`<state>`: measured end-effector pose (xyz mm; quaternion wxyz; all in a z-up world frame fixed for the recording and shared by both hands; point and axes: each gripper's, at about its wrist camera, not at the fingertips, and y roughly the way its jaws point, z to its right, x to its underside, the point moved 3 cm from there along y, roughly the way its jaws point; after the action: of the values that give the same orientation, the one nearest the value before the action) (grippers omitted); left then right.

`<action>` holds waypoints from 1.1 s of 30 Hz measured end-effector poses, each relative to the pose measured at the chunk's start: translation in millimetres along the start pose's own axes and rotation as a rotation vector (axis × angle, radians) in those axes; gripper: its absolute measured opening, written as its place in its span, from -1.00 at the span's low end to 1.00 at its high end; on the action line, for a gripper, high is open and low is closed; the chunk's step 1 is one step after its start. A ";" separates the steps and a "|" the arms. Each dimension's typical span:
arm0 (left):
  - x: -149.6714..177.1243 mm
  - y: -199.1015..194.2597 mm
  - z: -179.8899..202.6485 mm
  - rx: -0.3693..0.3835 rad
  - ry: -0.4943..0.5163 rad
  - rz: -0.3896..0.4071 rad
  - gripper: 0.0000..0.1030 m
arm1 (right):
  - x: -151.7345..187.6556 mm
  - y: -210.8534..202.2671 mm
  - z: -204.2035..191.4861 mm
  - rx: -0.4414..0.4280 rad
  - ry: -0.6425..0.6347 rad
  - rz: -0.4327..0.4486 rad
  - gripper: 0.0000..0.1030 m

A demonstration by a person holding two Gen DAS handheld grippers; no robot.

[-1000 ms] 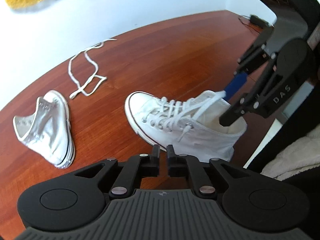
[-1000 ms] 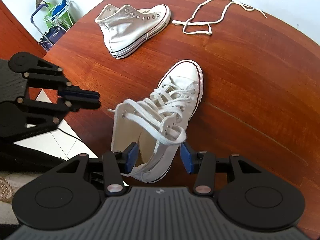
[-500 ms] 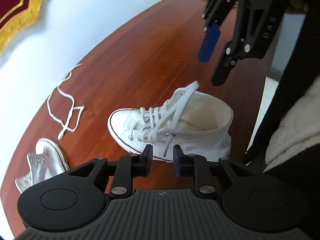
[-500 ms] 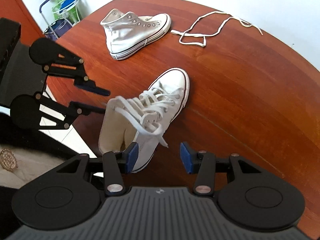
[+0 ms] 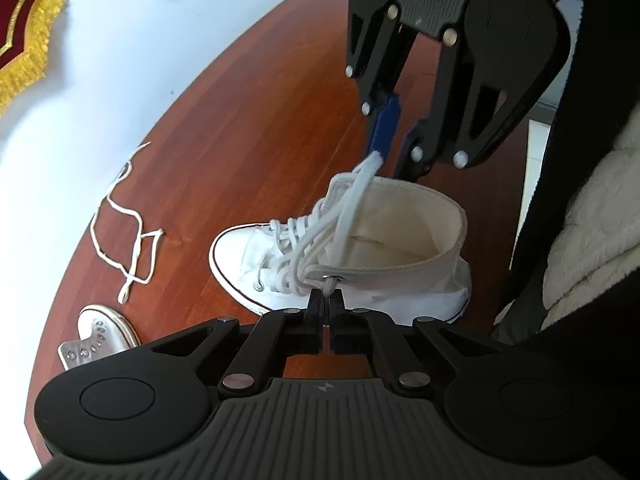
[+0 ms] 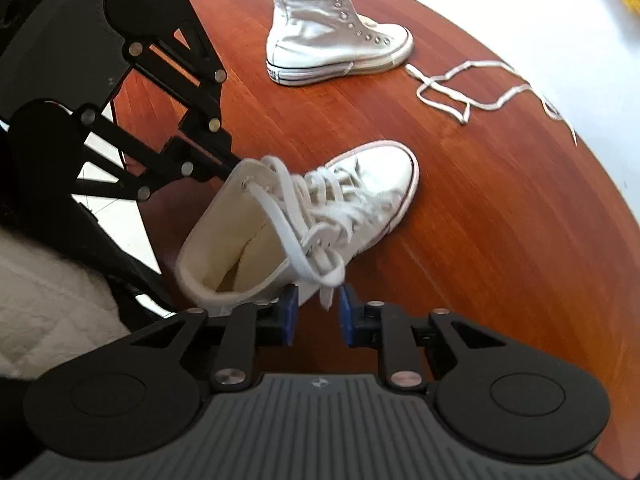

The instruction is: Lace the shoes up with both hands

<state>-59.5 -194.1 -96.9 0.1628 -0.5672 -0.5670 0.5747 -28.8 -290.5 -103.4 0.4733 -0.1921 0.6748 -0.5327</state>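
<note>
A white high-top shoe (image 5: 400,288) (image 6: 360,184) stands laced on the wooden table (image 5: 260,120), its two lace ends sticking out at the collar. My left gripper (image 5: 326,312) (image 6: 228,170) is shut on the lace end (image 5: 329,288) coming out of the near top eyelet. At the opposite side of the collar my right gripper (image 6: 318,312) (image 5: 394,156) is closing. The other lace end (image 6: 326,296) (image 5: 366,172) stands between its blue pads (image 6: 288,314), and a gap still shows on each side.
A second white high-top (image 6: 332,40) (image 5: 100,336) without a lace lies further off on the table. A loose white lace (image 6: 472,88) (image 5: 132,232) lies beside it. The person's cream quilted garment (image 5: 580,240) is just past the table edge by the shoe's heel.
My left jaws have closed onto the lace end at the near eyelet. The right gripper has come down from above the shoe to its collar, and its pads have narrowed around the other lace end.
</note>
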 end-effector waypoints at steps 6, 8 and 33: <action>4.4 -4.1 -5.6 -0.035 -0.110 -0.013 -0.94 | 0.3 7.1 8.0 0.018 0.039 -0.016 -0.97; 6.9 -6.8 -8.0 -0.045 -0.157 -0.014 -0.94 | 0.5 5.3 9.0 0.027 0.046 -0.015 -0.97; 68.1 -26.5 -59.6 -0.155 -0.632 -0.084 -0.94 | 4.5 1.1 0.8 0.104 0.094 -0.027 -0.98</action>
<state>-42.4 -101.6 -89.5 -0.0413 -0.3476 -0.6544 0.6702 -30.0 -294.0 -106.3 0.4433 -0.1509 0.6650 -0.5818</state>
